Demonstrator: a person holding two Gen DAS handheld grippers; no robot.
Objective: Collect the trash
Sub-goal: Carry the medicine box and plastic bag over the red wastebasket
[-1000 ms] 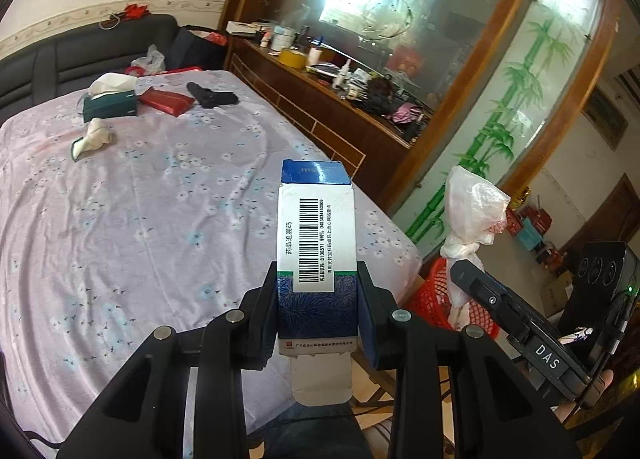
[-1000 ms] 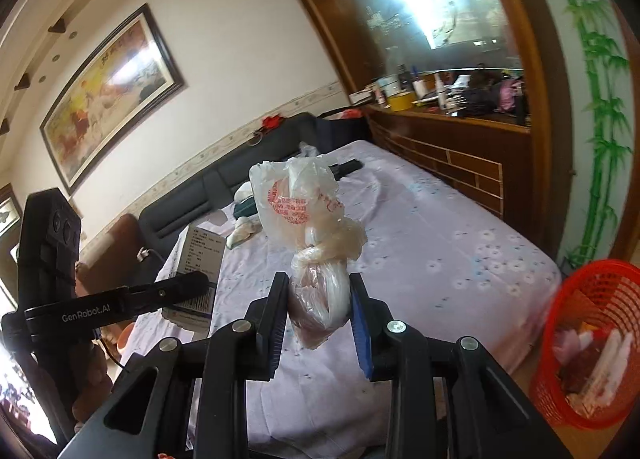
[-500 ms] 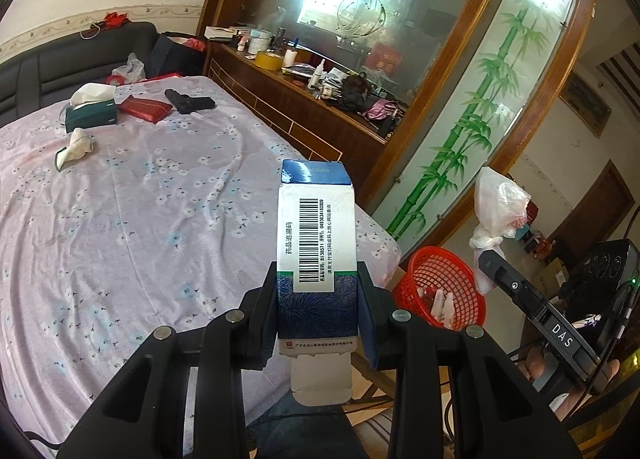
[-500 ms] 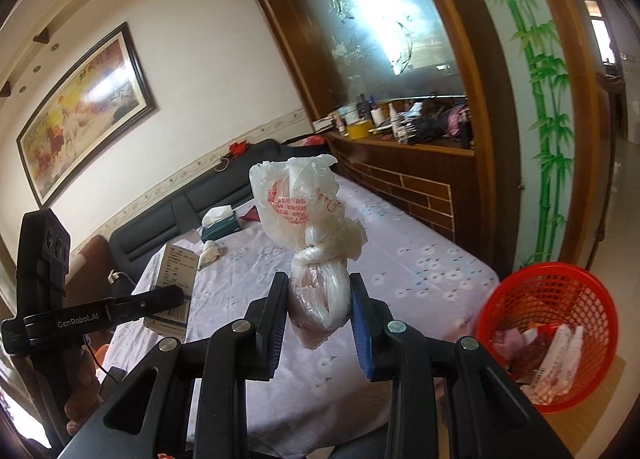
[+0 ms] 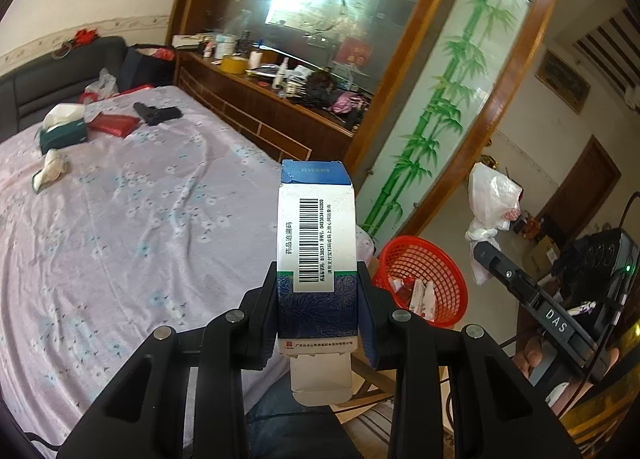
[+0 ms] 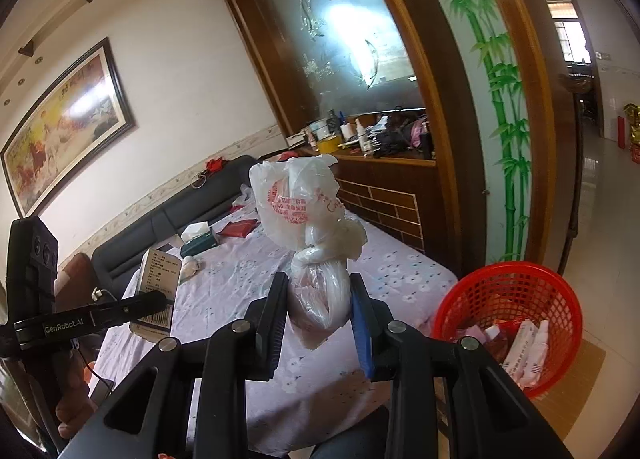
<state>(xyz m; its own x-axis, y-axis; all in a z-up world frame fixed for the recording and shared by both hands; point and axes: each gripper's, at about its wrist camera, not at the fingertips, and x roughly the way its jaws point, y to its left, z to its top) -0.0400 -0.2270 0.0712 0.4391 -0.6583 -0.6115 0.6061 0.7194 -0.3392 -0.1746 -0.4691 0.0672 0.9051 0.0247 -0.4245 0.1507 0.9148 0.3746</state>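
Note:
My left gripper [image 5: 318, 311] is shut on a blue and white medicine box [image 5: 316, 243] with a barcode, held upright above the table's near corner. My right gripper [image 6: 319, 313] is shut on a knotted white plastic bag [image 6: 304, 211] with red print. A red mesh basket [image 5: 434, 259] holding several bits of trash stands on the floor past the table corner; in the right wrist view the basket [image 6: 516, 279] is at lower right. The box and left gripper [image 6: 156, 299] show at left in the right wrist view, the bag [image 5: 494, 199] at right in the left wrist view.
A table under a lilac flowered cloth [image 5: 120, 227] holds a green tissue box [image 5: 64, 133], a crumpled tissue [image 5: 50, 171], a red packet [image 5: 114, 125] and a black object [image 5: 158, 113]. A dark sofa [image 5: 52, 75] and a cluttered wooden sideboard [image 5: 280, 99] stand behind.
Both grippers have moved to the right past the table corner, each keeping its load. The red basket has come into fuller view and sits closer below them.

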